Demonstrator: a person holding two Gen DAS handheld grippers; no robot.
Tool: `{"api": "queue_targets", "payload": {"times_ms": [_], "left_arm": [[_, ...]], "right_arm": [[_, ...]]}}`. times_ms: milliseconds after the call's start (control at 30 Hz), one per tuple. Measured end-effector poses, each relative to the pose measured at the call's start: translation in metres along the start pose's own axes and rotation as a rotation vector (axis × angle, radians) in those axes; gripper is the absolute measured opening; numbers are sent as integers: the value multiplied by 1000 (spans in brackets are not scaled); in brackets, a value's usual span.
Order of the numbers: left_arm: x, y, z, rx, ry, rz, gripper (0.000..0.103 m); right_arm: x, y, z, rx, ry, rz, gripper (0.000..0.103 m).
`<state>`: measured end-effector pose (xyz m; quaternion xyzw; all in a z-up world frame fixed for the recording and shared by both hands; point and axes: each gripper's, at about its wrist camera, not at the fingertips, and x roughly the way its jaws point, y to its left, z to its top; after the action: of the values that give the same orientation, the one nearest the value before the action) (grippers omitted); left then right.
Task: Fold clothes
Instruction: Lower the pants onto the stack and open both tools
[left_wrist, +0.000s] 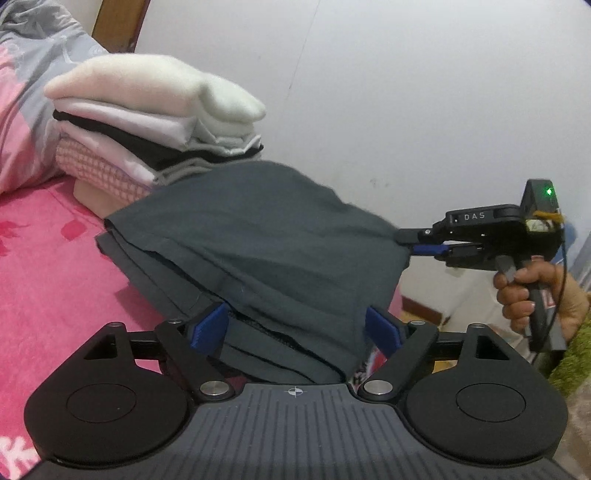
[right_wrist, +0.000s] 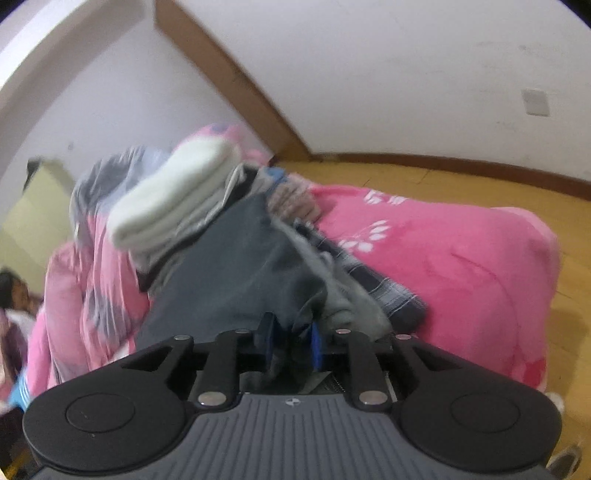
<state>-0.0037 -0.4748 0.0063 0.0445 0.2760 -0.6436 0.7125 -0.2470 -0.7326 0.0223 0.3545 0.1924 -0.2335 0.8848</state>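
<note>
From the left wrist view, the left claw (left_wrist: 295, 326) sits low in the middle of the frame, its blue pads spread wide with the dark grey garment (left_wrist: 258, 236) draped between and over them; whether the pads press the cloth I cannot tell. The garment hangs lifted in the centre above the pink bed (left_wrist: 55, 277). At the right of the frame the right claw (left_wrist: 410, 243) is clenched on a bunched corner of the garment, with a hand (left_wrist: 532, 295) around its handle. In the upper left a stack of folded clothes (left_wrist: 147, 122) rests on the bed, white pieces on top, just behind the garment.

From the right wrist view, the right claw (right_wrist: 291, 341) at lower centre has its blue pads drawn close with grey garment (right_wrist: 236, 266) cloth gathered between them. The garment stretches up toward the folded stack (right_wrist: 177, 195) in the centre left. A checked cloth (right_wrist: 369, 273) lies beside it on the pink bed (right_wrist: 461, 258), and the wooden floor (right_wrist: 406, 177) shows at right.
</note>
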Motion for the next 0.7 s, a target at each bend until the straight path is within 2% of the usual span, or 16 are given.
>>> {"api": "queue_targets", "payload": {"times_ms": [133, 233, 300, 400, 467, 567, 600, 633, 700], "left_arm": [[-16, 3, 0, 14, -63, -17, 86], [-10, -1, 0, 11, -37, -3, 88], [-13, 0, -4, -10, -11, -6, 89], [-32, 4, -10, -40, 9, 0, 89], [-57, 9, -13, -65, 0, 9, 89], [-100, 15, -14, -97, -33, 23, 99], [-115, 15, -15, -105, -48, 26, 100], [-129, 13, -15, -111, -62, 26, 101], [-154, 8, -16, -129, -84, 31, 103]], "right_arm": [[-10, 29, -2, -117, -58, -19, 24], [-18, 50, -4, -204, -102, -33, 24], [0, 61, -12, -238, -43, 11, 24], [25, 60, -21, -214, 58, -50, 25], [9, 63, -19, -166, 30, -57, 26], [-43, 85, -18, -182, -70, 14, 26], [-63, 95, -18, -192, -101, 37, 30], [-83, 104, -19, -202, -132, 59, 40], [-118, 124, -28, -237, -175, 78, 49]]}}
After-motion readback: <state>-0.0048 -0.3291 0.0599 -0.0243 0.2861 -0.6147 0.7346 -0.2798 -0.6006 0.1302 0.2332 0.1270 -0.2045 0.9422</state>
